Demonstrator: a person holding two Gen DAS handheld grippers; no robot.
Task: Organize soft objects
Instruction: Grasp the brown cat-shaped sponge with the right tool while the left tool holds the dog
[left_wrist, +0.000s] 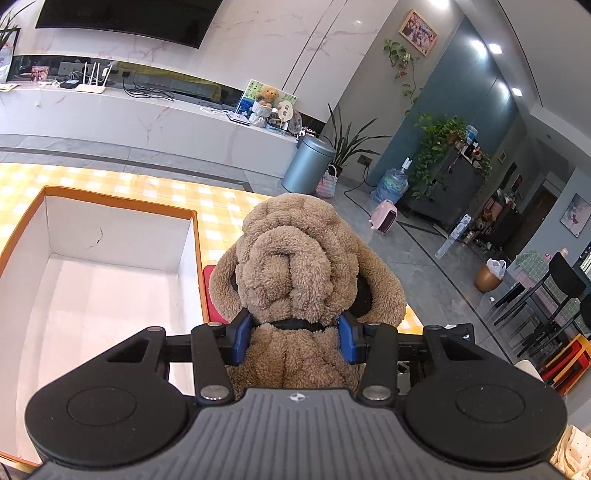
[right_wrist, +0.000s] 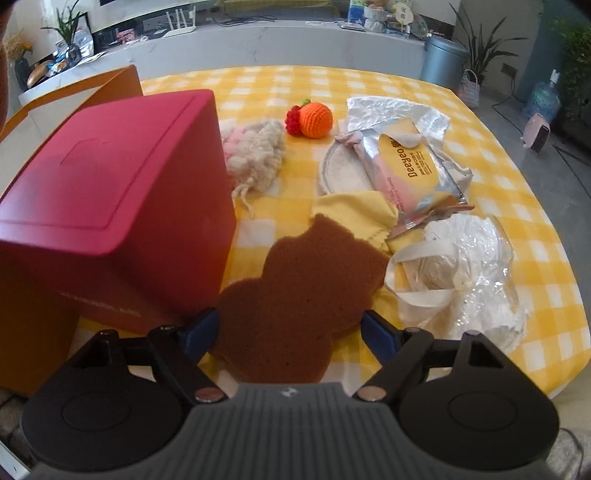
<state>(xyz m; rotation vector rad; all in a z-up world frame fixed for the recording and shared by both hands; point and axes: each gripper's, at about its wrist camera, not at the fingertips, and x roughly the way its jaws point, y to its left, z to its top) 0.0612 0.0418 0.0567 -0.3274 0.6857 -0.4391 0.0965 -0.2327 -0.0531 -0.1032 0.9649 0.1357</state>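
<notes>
Left tool (left_wrist: 293, 341) clamped on brown plush dog (left_wrist: 299, 273), holding it just right of the open white box (left_wrist: 110, 236). Right tool (right_wrist: 290, 328) apart, straddling the flat brown bear-shaped sponge (right_wrist: 295, 295) on the tabletop (right_wrist: 517, 229), pads not pressing it. Red box (right_wrist: 110, 206) left of the sponge.

Left gripper (left_wrist: 293, 338), black frame with blue pads, points moderately downward; jaws partly closed, both pads pressing into a fuzzy brown plush toy (left_wrist: 295, 266). Right gripper (right_wrist: 290, 332), same build, pitches steeply down; jaws wide, straddling a flat brown bear-shaped sponge (right_wrist: 295, 291), contact unclear.
</notes>
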